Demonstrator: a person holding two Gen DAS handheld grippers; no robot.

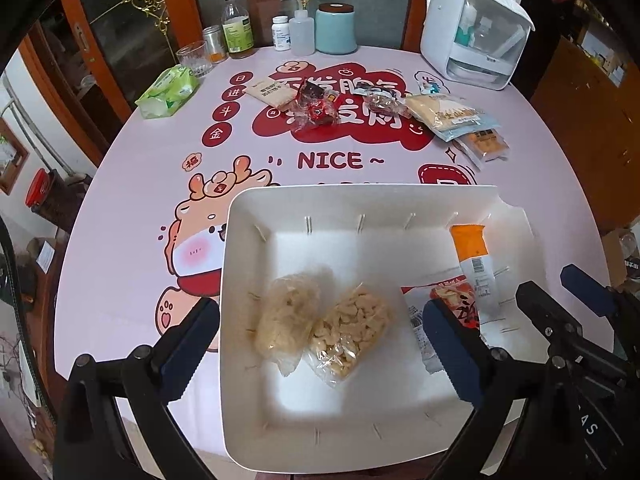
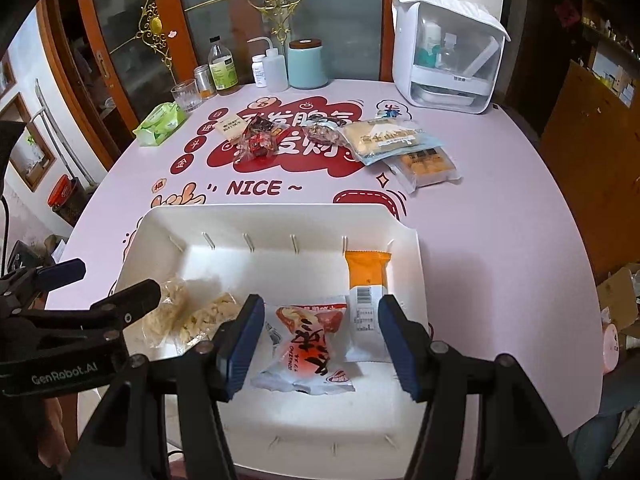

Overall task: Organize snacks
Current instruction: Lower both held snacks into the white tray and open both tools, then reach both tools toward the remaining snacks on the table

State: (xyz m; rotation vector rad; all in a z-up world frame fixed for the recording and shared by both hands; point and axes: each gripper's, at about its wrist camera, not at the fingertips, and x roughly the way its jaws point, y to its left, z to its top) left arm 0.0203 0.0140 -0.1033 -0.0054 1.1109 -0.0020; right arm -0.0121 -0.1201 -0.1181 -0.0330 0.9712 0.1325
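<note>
A white tray point(image 1: 248, 280) point(image 2: 404, 264) sits at the near table edge. It holds two clear bags of pale snacks point(image 1: 320, 328) point(image 2: 188, 316), a red-and-white packet point(image 2: 308, 344) point(image 1: 452, 300) and an orange-topped packet point(image 1: 474, 264) point(image 2: 366, 280). My left gripper point(image 1: 320, 340) is open above the clear bags. My right gripper point(image 2: 320, 340) is open above the red-and-white packet, not touching it. Loose snacks lie farther back: red candies point(image 1: 316, 112) point(image 2: 260, 140), a dark packet point(image 1: 380, 98) point(image 2: 320, 130), a blue-edged bag point(image 1: 448, 114) point(image 2: 392, 138), an orange biscuit pack point(image 1: 484, 144) point(image 2: 428, 166), a beige packet point(image 1: 268, 92) point(image 2: 230, 124).
At the table's back stand a glass point(image 1: 194, 58), bottles point(image 1: 238, 28), a teal canister point(image 1: 336, 28) and a white appliance point(image 1: 472, 28). A green tissue pack point(image 1: 168, 92) lies at the back left. The round table point(image 1: 120, 240) drops off at left and right.
</note>
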